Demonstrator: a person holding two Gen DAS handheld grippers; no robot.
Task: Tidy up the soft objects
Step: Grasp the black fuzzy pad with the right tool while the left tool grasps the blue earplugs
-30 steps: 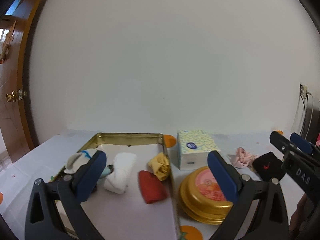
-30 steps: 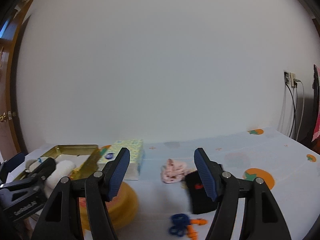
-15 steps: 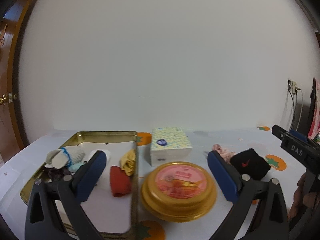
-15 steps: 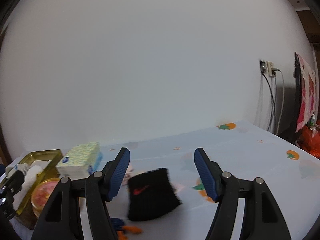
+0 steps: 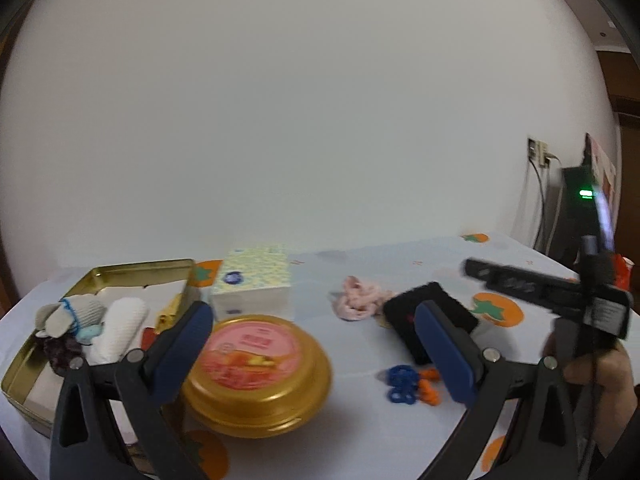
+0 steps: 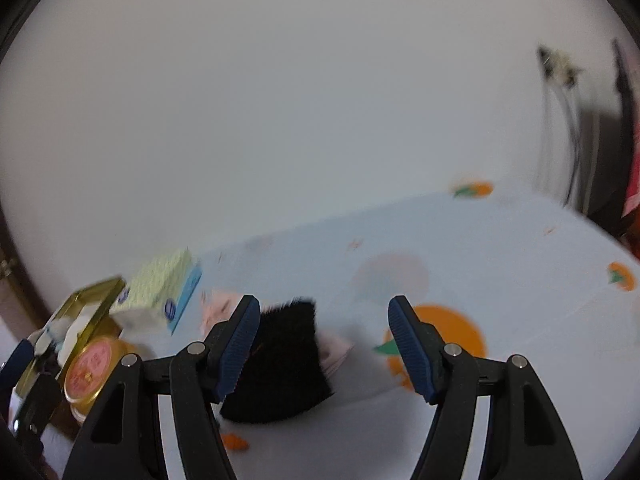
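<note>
Grippers held wide over a table of soft things.

Nearest, the left hand-held gripper (image 5: 314,354) is spread wide and empty above a round gold tin (image 5: 256,372); the right hand-held gripper (image 6: 324,346) is likewise wide, with a black wristband (image 6: 280,364) seen between its fingers on the table (image 6: 500,280). Blue and orange hair ties (image 5: 410,386) lie in front of the wristband, a pink scrunchie (image 5: 358,298) behind it. Farther left, rolled socks (image 5: 116,330) are packed in a gold tray (image 5: 140,270), beside a tissue pack (image 5: 254,280).
</note>
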